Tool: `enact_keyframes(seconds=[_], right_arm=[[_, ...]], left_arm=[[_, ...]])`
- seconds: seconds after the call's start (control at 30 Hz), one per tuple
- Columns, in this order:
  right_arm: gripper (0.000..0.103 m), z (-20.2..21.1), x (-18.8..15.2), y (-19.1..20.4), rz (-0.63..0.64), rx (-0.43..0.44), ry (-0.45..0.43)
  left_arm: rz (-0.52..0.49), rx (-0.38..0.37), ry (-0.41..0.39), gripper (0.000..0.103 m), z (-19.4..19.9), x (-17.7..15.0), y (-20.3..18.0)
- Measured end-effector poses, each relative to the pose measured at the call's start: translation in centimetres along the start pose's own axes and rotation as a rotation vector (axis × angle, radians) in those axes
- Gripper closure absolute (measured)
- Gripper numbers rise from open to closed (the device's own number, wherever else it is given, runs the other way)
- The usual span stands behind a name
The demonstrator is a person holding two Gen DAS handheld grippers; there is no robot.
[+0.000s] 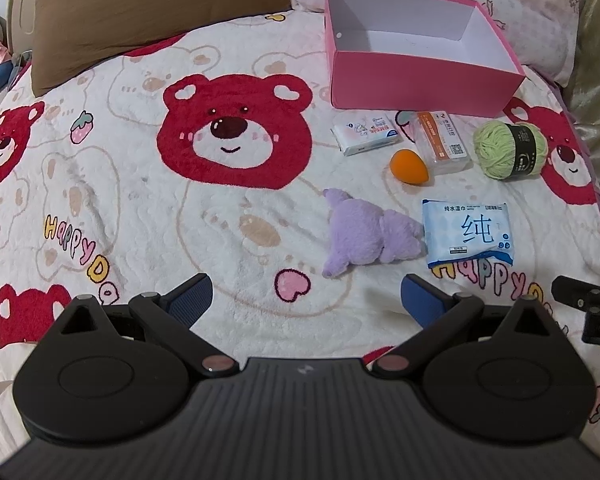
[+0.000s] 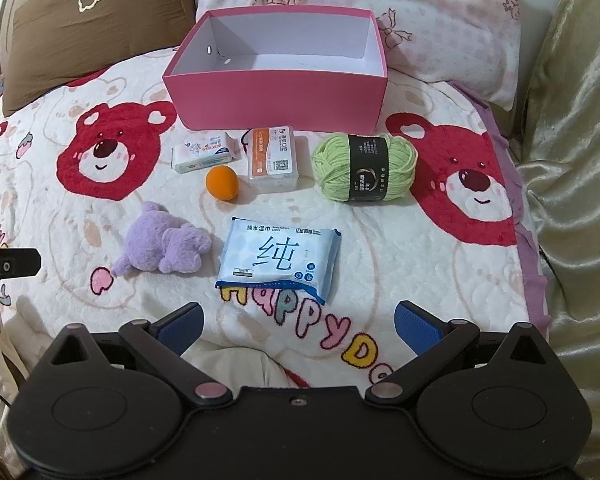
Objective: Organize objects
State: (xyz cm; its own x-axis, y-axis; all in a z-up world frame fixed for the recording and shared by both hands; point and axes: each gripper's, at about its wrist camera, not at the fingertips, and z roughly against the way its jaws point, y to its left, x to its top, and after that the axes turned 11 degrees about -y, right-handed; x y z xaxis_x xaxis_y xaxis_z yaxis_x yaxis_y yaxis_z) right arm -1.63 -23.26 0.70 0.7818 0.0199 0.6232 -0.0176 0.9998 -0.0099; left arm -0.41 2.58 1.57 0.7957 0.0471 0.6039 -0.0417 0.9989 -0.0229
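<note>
An open pink box (image 2: 276, 100) (image 1: 420, 80) with a bare white inside sits at the back of the bed. In front of it lie a small tissue pack (image 2: 204, 152) (image 1: 366, 134), a clear floss case with an orange label (image 2: 274, 158) (image 1: 444, 142), an orange egg-shaped sponge (image 2: 222, 183) (image 1: 410, 166) and a green yarn ball (image 2: 364, 166) (image 1: 508, 146). Nearer lie a purple plush toy (image 2: 166, 246) (image 1: 368, 236) and a blue wet-wipes pack (image 2: 278, 260) (image 1: 468, 232). My left gripper (image 1: 306, 300) and right gripper (image 2: 298, 326) both hover open and hold nothing, short of the objects.
A bear-print blanket (image 1: 140, 200) covers the bed. A brown pillow (image 1: 148, 12) lies back left and a pink floral pillow (image 2: 440, 20) behind the box. Gold fabric (image 2: 572, 140) borders the right side. Part of the other gripper (image 2: 8, 268) shows at the left edge.
</note>
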Motion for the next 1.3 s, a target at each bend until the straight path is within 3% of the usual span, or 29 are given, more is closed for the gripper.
enact_keyframes(seconds=[0.27, 0.47, 0.67, 0.83, 1.03, 1.3], right_arm=[[0.001, 1.6, 1.0, -1.2, 0.048, 0.143, -0.051], [0.001, 1.1, 0.5, -1.5, 0.088, 0.219, -0.117], [0.001, -1.2, -0.3, -2.8, 0.070, 0.217, -0.167], [0.001, -3.4, -1.2, -3.2, 0.157, 0.231, -0.195], [0.001, -6.4, -1.4, -5.0, 0.083, 0.317, -0.193], [0.004, -10.1, -2.8, -6.7, -0.013, 0.337, -0.186]], left_arm=[[-0.002, -0.009, -0.055, 0.001, 0.3, 0.2, -1.5], [0.050, -0.072, -0.059, 0.001, -1.6, 0.4, -3.0], [0.019, -0.122, -0.062, 0.001, -4.0, 0.0, -5.2], [0.021, -0.178, -0.069, 0.002, -6.2, -0.5, -7.0], [0.010, -0.170, -0.078, 0.003, -8.6, -0.8, -8.7], [-0.006, -0.151, -0.077, 0.004, -11.4, -2.0, -10.7]])
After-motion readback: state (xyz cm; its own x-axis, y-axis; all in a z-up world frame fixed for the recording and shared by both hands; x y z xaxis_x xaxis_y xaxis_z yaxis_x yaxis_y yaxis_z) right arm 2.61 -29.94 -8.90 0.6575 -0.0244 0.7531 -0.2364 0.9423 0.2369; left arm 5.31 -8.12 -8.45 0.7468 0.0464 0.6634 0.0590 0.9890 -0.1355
